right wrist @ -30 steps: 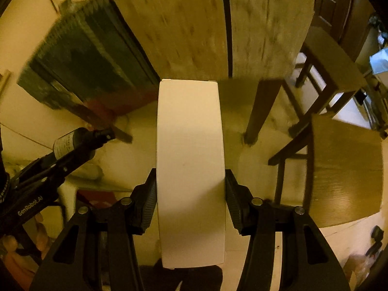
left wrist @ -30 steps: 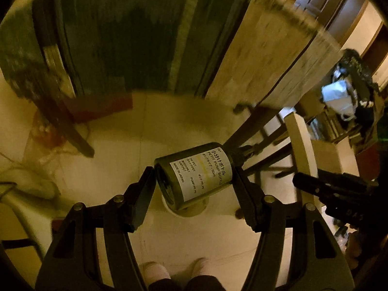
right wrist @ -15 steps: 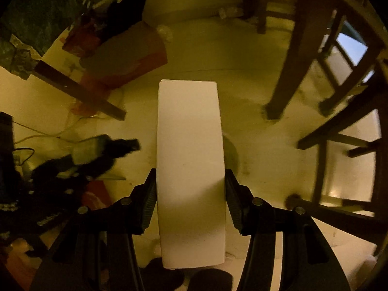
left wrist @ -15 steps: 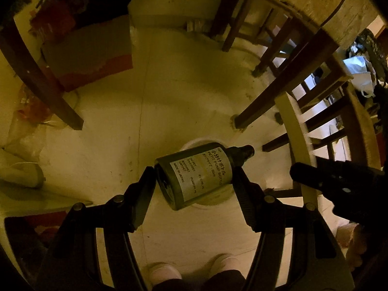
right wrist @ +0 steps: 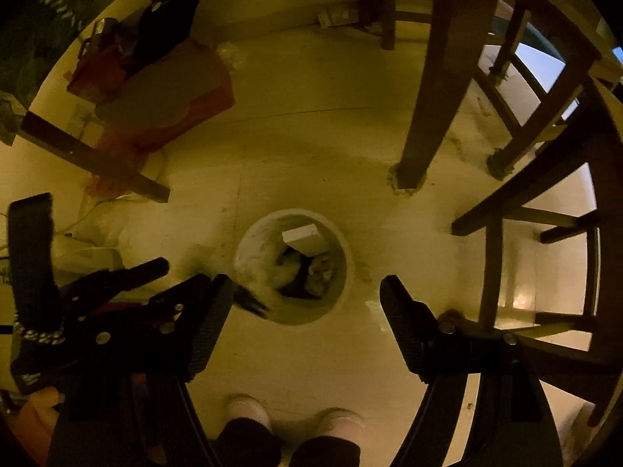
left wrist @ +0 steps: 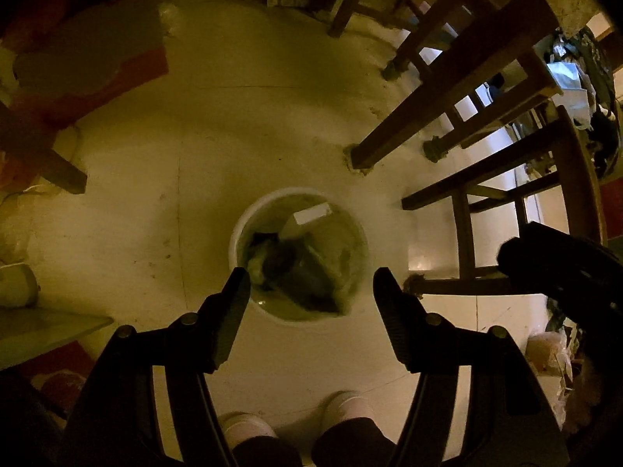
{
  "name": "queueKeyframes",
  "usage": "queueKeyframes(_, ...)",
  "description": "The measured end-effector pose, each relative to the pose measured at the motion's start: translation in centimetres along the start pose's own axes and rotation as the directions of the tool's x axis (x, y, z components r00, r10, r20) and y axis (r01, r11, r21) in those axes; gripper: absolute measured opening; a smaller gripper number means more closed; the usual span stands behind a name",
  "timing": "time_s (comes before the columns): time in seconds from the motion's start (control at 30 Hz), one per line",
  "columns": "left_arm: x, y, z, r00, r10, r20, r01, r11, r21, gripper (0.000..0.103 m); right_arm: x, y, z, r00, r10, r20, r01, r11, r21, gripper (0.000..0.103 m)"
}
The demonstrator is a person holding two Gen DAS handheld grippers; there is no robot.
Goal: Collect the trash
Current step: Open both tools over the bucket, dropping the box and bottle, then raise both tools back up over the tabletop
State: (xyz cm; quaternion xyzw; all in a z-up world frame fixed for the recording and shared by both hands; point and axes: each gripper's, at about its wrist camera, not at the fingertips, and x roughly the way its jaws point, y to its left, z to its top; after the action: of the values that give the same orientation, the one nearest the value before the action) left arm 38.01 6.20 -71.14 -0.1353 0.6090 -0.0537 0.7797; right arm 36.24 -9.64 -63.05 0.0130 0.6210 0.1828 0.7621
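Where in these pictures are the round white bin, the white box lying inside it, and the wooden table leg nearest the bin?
Bin [left wrist: 236,233]: left wrist view, left rim.
White box [right wrist: 301,238]: right wrist view, its pale face.
Table leg [right wrist: 424,124]: right wrist view, mid-shaft.

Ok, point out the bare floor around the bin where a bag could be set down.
Bare floor lies beyond the white bin, between the cardboard sheet on the left and the table leg on the right. A smaller strip lies between bin and feet. The right is crowded with chair legs.
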Motion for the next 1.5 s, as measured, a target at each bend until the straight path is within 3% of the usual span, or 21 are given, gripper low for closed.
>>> queueKeyframes(0.13,-1.6,-0.9,0.3,1.000,0.014,0.006,-0.014,0.999,0.031,0.064,-1.3,-0.1,0.3,1.000,-0.010,0.004,0.010,1.000,-0.001,0.075)
queueKeyframes(0.33,-7.2,-2.0,0.7,0.999,0.036,0.035,-0.038,0.997,0.060,0.064,-5.4,1.1,1.2,1.000,-0.006,0.019,0.006,1.000,-0.007,0.075)
queueKeyframes(0.63,-20.7,-4.4,1.8,0.992,0.044,0.117,-0.052,0.997,0.064,0.064,-16.4,4.5,3.1,0.996,0.006,0.093,-0.004,1.000,-0.020,0.075)
queueKeyframes(0.83,-31.2,-6.3,2.7,0.976,0.041,0.215,-0.058,0.995,0.075,0.064,-25.5,7.3,4.2,0.985,0.002,0.175,0.005,0.999,-0.037,0.075)
queueKeyframes(1.13,-47.1,-9.0,4.0,0.911,0.012,0.413,-0.069,0.990,0.124,0.064,-37.8,11.5,5.0,0.947,0.007,0.322,0.012,0.998,-0.057,0.075)
queueKeyframes(1.43,-58.7,-10.5,2.7,0.827,-0.055,0.560,-0.039,0.987,0.155,0.064,-47.1,15.6,4.0,0.888,-0.004,0.459,0.020,0.999,-0.030,0.075)
queueKeyframes(1.5,-60.2,-10.3,2.5,0.815,-0.064,0.575,-0.033,0.987,0.156,0.064,-48.7,16.6,3.4,0.870,-0.014,0.492,0.033,0.999,-0.030,0.075)
